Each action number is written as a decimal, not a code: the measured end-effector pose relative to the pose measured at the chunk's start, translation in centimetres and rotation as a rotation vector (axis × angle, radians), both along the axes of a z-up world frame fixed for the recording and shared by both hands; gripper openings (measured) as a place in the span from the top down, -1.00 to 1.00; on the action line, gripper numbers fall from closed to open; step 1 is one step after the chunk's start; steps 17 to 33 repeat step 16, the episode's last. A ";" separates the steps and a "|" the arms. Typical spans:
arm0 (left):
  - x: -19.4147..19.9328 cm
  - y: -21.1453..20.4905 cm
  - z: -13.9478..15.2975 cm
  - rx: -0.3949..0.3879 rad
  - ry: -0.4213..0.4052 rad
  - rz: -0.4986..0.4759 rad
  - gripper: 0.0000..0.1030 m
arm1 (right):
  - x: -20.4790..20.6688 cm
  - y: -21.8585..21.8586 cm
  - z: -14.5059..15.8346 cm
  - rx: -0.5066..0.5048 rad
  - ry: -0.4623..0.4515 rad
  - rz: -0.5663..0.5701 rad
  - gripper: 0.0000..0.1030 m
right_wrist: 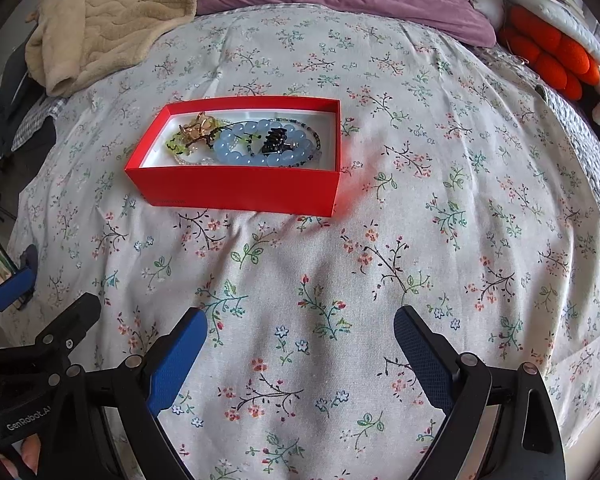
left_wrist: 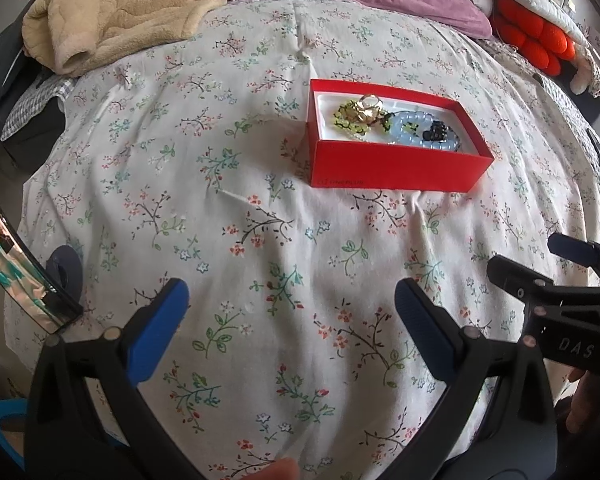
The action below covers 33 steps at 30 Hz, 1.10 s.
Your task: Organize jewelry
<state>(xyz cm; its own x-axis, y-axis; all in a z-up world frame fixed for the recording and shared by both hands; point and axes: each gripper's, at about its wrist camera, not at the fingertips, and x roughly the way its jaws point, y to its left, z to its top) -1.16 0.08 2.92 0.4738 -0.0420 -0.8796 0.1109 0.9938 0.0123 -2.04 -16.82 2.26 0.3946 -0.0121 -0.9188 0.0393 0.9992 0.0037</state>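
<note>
Jaws apart, nearer red box (right_wrist: pixel 236 188).

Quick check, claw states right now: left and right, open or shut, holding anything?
Left claw: open, holding nothing, over the floral bedspread.
Right claw: open, holding nothing.

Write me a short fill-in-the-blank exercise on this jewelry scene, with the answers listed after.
1. The jewelry lies in an open ____ cardboard box.
2. The large round-bead bracelet is pale ____.
3. Both the left gripper and the right gripper are ____ and hold nothing.
4. The box rests on a ____-printed bedsheet.

Answers: red; blue; open; floral
</note>
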 end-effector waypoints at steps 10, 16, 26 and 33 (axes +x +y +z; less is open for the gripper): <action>0.3 0.1 -0.4 -0.013 0.019 0.002 -0.99 | 0.1 0.0 -0.3 -0.002 0.004 0.001 -0.86; 0.8 0.2 -0.9 -0.020 0.005 0.000 -0.99 | 0.5 -0.1 -1.2 0.001 -0.001 -0.008 -0.86; 0.8 0.2 -0.9 -0.020 0.005 0.000 -0.99 | 0.5 -0.1 -1.2 0.001 -0.001 -0.008 -0.86; 0.8 0.2 -0.9 -0.020 0.005 0.000 -0.99 | 0.5 -0.1 -1.2 0.001 -0.001 -0.008 -0.86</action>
